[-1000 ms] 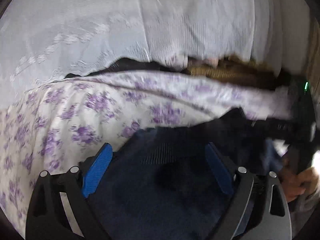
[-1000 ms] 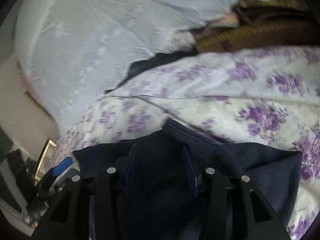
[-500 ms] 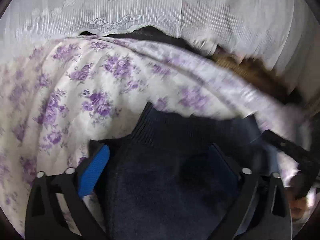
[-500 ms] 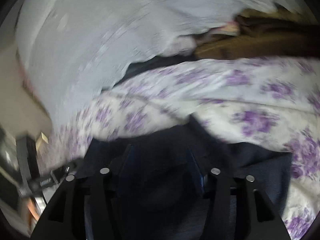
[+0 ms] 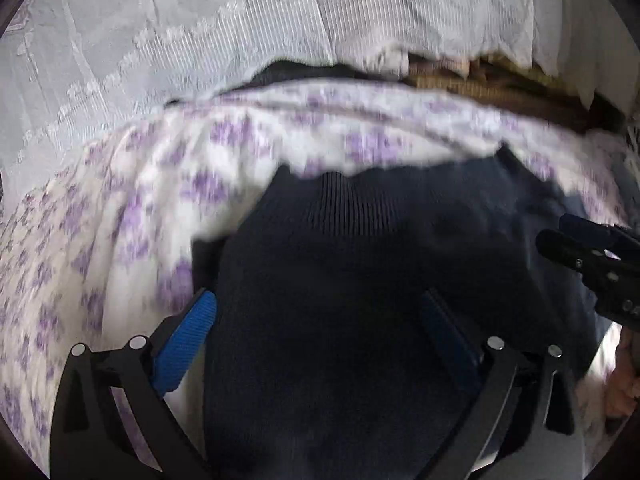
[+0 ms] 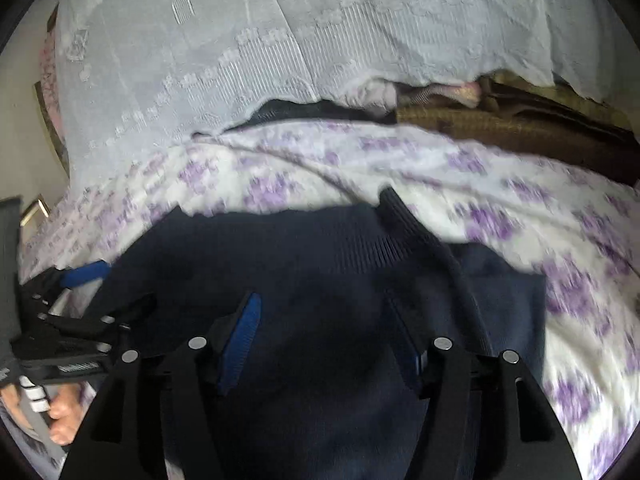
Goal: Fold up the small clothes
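Spread across the near part of the bed [image 6: 520, 216], over the purple-flowered sheet: a dark navy knit garment [image 6: 320, 280], ribbed band at its far edge, one ribbed strip running diagonally toward the far right. Beyond it, a white lace cloth [image 6: 280, 40] draped at the far side, and a brown folded pile [image 6: 500, 124] to the far right, both well apart from the work. Left tongs [image 5: 320, 328] spread as wide as they go, over the left part of the garment, pads clear of the knit, nothing pinched. Right tongs [image 6: 324, 332] partly apart with jaws opening, dark knit lying between and beneath them, no pinch visible either. Probably the moment of letting go after laying a fold. Best done by lifting both tongs straight off so no yarn drags and the fold stays flat. Worth checking next that the ribbed band lies square and the right-hand flap sits even, not skewed. For a fresh grab, better to take a thin edge near a corner than the thick middle, both sides level, then carry across slowly. Soft knit likely to slump and bunch if pulled from one side only.
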Demonstrator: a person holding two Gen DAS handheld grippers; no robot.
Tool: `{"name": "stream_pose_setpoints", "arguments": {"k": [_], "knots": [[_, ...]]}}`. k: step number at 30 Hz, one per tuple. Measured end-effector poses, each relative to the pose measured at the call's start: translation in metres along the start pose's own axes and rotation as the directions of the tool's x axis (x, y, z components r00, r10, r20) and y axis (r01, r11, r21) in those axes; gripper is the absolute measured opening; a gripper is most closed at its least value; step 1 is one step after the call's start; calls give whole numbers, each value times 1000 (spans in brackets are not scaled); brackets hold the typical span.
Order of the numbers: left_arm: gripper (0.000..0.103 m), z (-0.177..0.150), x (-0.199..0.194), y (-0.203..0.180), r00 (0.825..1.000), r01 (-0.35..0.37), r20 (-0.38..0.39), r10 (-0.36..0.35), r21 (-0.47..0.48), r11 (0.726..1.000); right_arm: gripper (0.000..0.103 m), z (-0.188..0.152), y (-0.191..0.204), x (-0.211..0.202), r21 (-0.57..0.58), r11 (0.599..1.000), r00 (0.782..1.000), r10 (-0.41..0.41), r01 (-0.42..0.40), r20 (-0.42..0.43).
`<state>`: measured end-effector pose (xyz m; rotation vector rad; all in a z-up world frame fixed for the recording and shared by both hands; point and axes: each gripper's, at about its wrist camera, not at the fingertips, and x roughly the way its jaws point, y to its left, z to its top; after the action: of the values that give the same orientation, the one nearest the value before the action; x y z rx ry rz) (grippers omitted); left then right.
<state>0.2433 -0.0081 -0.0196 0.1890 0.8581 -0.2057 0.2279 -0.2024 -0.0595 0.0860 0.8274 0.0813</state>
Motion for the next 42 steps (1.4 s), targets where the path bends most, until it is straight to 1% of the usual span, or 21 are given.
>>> {"name": "stream_pose_setpoints", "arguments": {"k": [1, 2, 5, 9, 10, 12, 15, 18, 22, 24, 26, 27, 28, 29, 31, 34, 35, 36, 37, 39, 42], "knots": [[99, -7, 5, -3, 999, -10, -31, 10, 14, 1000, 67, -6, 4, 4, -36, 999, 1000, -14, 14, 9], [99, -12, 7, -6, 999, -27, -27, 28, 29, 999, 67, -9, 7, 2, -53, 998, 999, -23, 24, 28], [99, -18, -4, -6, 998, -58, -4, 59, 10, 998, 67, -13, 7, -11, -18, 998, 997, -58, 59, 49], [99, -40, -36, 4, 1000, 21, 24, -19, -75, 997, 67, -36, 2, -51, 26, 999, 994, -23, 20, 110], [99, -44, -41, 4, 999, 27, 26, -25, -77, 997, 69, -41, 3, -55, 27, 999, 994, -27, 25, 105], [99, -53, -41, -5, 1000, -2, -7, 1, -42, 999, 77, -55, 7, -41, -1, 999, 999, -47, 47, -2], [99, -60, -28, -19, 996, -69, -54, 70, 17, 997, 78, -64, 17, -43, -46, 995, 996, -91, 92, 7], [99, -62, -35, -14, 996, -67, -53, 65, -36, 997, 78, -69, 11, -51, -10, 997, 997, -76, 76, 24], [99, -63, -61, -10, 998, -48, 39, 51, -84, 995, 78, -62, 9, -74, 41, 998, 992, -50, 46, 112], [99, -61, -69, -14, 994, -46, 93, 54, -82, 996, 78, -56, 14, -71, 27, 999, 992, -48, 45, 119], [99, -60, -63, -23, 995, -60, 74, 63, -47, 997, 78, -55, 21, -52, -15, 996, 995, -82, 83, 48], [99, -61, -47, -32, 996, -82, 15, 82, 1, 997, 82, -58, 23, -34, -33, 995, 995, -96, 95, -11], [99, -62, -37, -37, 994, -107, -18, 107, 33, 994, 84, -58, 25, -32, -44, 994, 995, -103, 102, -15], [99, -62, -36, -40, 992, -129, -10, 129, 48, 991, 84, -56, 26, -37, -52, 993, 995, -104, 103, -4], [99, -55, -51, -42, 992, -120, 46, 116, 74, 990, 83, -47, 25, -52, -53, 996, 997, -62, 65, 50], [99, -34, -71, -41, 986, -96, 144, 85, 74, 993, 83, -16, 11, -61, 23, 1000, 994, -21, 19, 103], [99, -21, -72, -39, 983, -99, 161, 88, 67, 993, 82, -4, 6, -59, 54, 998, 995, 8, -13, 102], [99, -9, -70, -38, 983, -95, 165, 83, 61, 994, 75, 12, -1, -54, 93, 995, 994, 29, -39, 108], [99, 0, -66, -37, 982, -93, 168, 82, 55, 994, 61, 21, -5, -50, 112, 993, 993, 30, -43, 110], [99, 22, -54, -31, 980, -109, 173, 101, 33, 994, 47, 45, -15, -32, 171, 983, 993, 51, -69, 108], [99, 48, -13, -13, 988, -104, 108, 108, -36, 994, 45, 62, -32, 2, 235, 969, 994, 51, -73, 95]]}}
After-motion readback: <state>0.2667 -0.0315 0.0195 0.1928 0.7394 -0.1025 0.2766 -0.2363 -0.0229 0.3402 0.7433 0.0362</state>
